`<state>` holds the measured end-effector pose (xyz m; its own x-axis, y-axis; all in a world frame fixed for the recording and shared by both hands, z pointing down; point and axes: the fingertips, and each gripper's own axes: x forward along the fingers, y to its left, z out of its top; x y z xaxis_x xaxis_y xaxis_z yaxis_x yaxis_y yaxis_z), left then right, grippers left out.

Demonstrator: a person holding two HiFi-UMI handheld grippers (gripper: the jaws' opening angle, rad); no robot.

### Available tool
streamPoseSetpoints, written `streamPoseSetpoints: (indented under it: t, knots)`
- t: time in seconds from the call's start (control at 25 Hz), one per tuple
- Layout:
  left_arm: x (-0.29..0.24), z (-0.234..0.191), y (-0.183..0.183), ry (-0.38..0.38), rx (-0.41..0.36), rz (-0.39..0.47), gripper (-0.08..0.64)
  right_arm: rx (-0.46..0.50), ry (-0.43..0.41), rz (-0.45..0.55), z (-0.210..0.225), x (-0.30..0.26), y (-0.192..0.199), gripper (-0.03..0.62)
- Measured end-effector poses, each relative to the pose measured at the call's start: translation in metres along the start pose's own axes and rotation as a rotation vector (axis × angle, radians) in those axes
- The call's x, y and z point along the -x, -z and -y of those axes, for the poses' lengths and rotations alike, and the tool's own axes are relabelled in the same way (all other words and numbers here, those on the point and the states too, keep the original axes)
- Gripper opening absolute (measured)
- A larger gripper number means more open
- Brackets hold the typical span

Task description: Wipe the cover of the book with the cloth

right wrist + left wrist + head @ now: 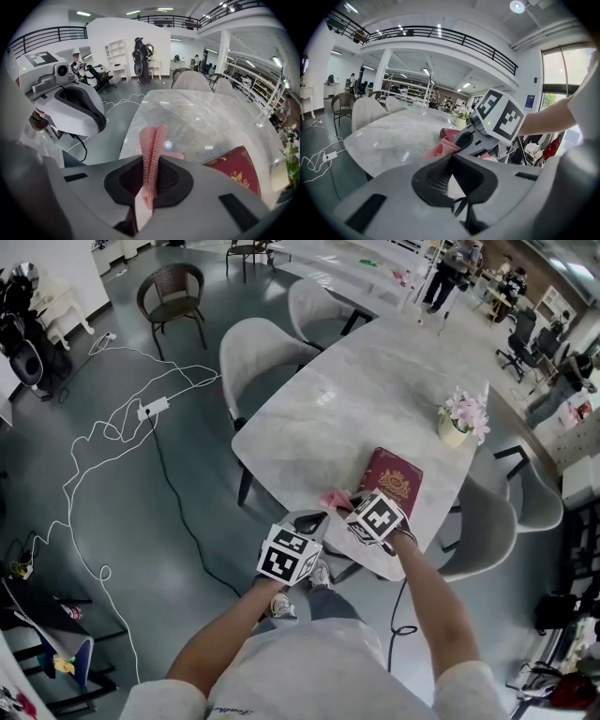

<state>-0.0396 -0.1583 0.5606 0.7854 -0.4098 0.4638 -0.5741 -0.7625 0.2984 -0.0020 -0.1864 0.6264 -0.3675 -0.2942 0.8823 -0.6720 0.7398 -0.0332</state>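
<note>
A dark red book (394,481) with a gold emblem lies near the front edge of the marble table (356,399). My right gripper (351,506) is shut on a pink cloth (335,500), just left of the book's near corner. In the right gripper view the cloth (153,143) stands pinched between the jaws of the right gripper (152,163), with the book (236,168) to the right. My left gripper (313,522) hangs off the table's edge beside the right one. Its jaws are shut with nothing between them (451,158).
A small pot of pink flowers (460,417) stands on the table beyond the book. Grey chairs (258,352) ring the table. A white cable with a power strip (153,409) trails over the floor at left. People stand far back in the room.
</note>
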Motion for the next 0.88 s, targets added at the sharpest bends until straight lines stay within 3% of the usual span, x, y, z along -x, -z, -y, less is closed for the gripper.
streamPoseSetpoints:
  t: [0.36,0.88]
  knots:
    - [0.011,0.004,0.004,-0.006,0.004,0.008,0.008,-0.068,0.011,0.073,-0.019,0.011,-0.001,0.018]
    - [0.000,0.031,-0.018,0.000,-0.019,0.041,0.006,-0.223,0.127,0.312,-0.016,0.080,0.004,0.018]
